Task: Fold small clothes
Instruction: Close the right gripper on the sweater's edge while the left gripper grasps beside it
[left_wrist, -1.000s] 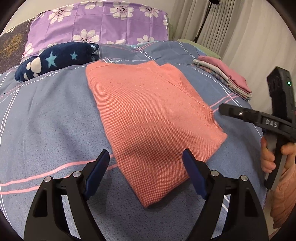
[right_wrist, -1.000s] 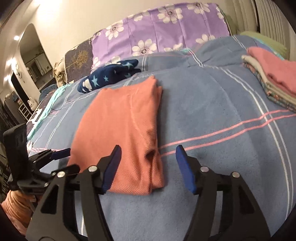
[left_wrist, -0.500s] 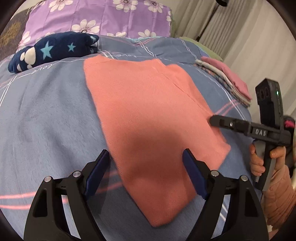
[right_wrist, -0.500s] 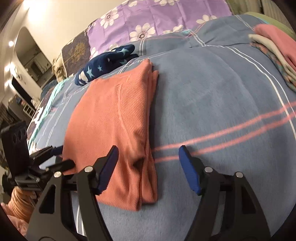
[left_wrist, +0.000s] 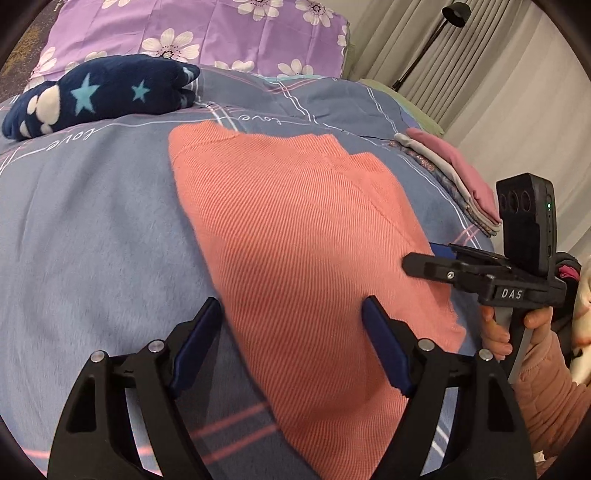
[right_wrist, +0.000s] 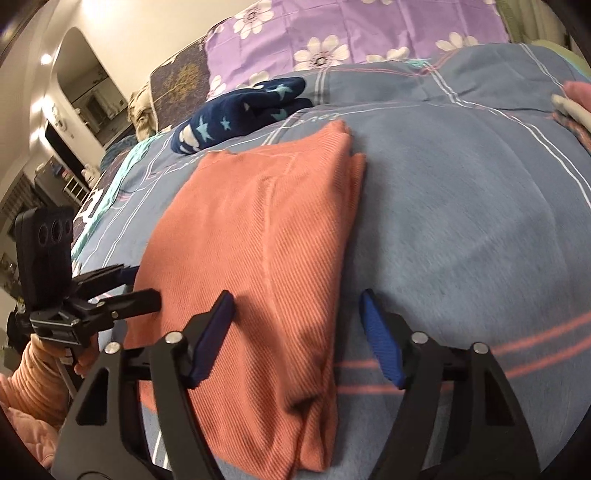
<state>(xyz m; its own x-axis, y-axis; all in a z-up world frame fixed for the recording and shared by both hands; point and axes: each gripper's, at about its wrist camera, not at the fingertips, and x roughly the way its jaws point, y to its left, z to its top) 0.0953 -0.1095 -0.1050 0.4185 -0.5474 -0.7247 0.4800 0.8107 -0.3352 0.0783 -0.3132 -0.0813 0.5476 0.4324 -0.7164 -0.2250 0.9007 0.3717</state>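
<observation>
A salmon-orange knit garment (left_wrist: 295, 236) lies folded lengthwise on the blue bedspread (left_wrist: 92, 229); it also shows in the right wrist view (right_wrist: 255, 236). My left gripper (left_wrist: 291, 343) is open and straddles the garment's near left edge. My right gripper (right_wrist: 295, 336) is open and straddles the garment's near right folded edge. The right gripper also shows in the left wrist view (left_wrist: 428, 258) over the garment's right side. The left gripper shows in the right wrist view (right_wrist: 140, 288) at the garment's left edge.
A navy star-patterned garment (left_wrist: 99, 96) lies at the far left, in front of a purple flowered pillow (left_wrist: 207, 29). A stack of folded clothes (left_wrist: 454, 173) sits at the far right of the bed. Curtains and a floor lamp (left_wrist: 443, 22) stand beyond.
Both grippers have moved forward and lower over the garment's near end, and now straddle its left and right edges. The garment has not moved.
</observation>
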